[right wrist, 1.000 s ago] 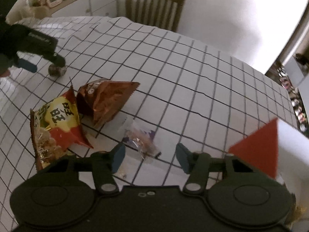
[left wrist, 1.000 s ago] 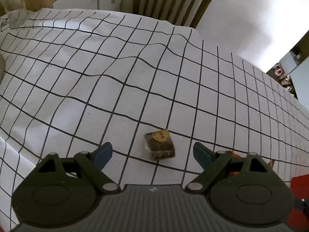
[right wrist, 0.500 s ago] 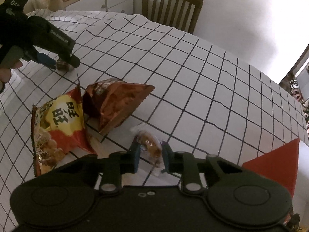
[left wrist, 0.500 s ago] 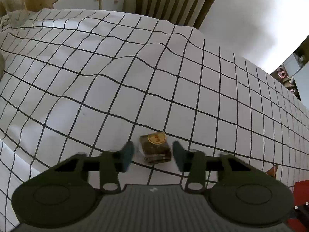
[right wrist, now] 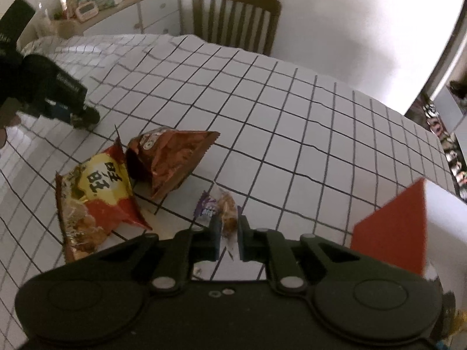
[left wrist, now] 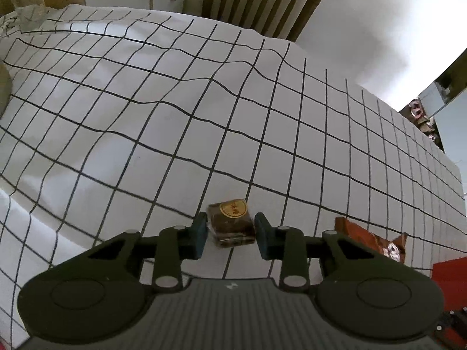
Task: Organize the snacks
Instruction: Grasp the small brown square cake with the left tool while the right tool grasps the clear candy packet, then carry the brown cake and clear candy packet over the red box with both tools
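The checked surface (left wrist: 175, 122) is carrying all snacks. The left gripper (left wrist: 230, 232) is clamping its fingers on the brown cake (left wrist: 230, 223); the right gripper (right wrist: 228, 233) is pinching the clear-wrapped snack (right wrist: 227, 210). Advice: lift both vertically, avoiding wrapper slippage.

The yellow-and-red snack bag (right wrist: 96, 195), lying left of the right gripper (right wrist: 228, 234), bears two large dark Chinese characters, seen turned, reading about as 旺旺. The small dark cake (left wrist: 232, 223) between the left gripper's (left wrist: 230, 234) pads carries a round gold sticker with characters too small to read
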The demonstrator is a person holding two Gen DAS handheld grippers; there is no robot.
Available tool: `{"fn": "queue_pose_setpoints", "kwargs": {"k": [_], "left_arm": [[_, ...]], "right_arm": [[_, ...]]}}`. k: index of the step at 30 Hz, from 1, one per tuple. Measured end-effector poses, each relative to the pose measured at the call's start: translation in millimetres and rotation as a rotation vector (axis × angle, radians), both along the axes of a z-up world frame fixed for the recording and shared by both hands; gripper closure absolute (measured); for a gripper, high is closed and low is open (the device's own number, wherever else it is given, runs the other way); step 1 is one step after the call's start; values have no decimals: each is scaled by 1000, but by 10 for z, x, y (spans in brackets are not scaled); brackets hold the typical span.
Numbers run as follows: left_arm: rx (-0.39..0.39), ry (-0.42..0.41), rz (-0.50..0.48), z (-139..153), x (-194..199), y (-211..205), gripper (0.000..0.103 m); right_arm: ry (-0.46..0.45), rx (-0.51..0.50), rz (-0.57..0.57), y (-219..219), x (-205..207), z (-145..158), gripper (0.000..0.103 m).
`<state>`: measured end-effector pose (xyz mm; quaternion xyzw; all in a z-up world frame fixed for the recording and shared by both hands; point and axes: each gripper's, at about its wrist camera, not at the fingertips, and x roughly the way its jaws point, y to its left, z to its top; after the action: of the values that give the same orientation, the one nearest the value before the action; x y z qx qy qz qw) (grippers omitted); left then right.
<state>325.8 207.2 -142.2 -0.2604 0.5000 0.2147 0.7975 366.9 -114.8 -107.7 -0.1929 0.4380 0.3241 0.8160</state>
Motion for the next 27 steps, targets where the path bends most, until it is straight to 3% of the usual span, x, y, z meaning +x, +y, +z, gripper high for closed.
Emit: {"fn": "queue_pose_setpoints", "kwargs": {"k": [12,27], "left_arm": [[-59,-50,-66,385,-435,-250,69],[-43,-108,-223,940,-828,-1072,69]], "right_arm": [[-21,88,-86,-278,-426,494,93],[-64,139,-165,-838,-837,994,93]]}}
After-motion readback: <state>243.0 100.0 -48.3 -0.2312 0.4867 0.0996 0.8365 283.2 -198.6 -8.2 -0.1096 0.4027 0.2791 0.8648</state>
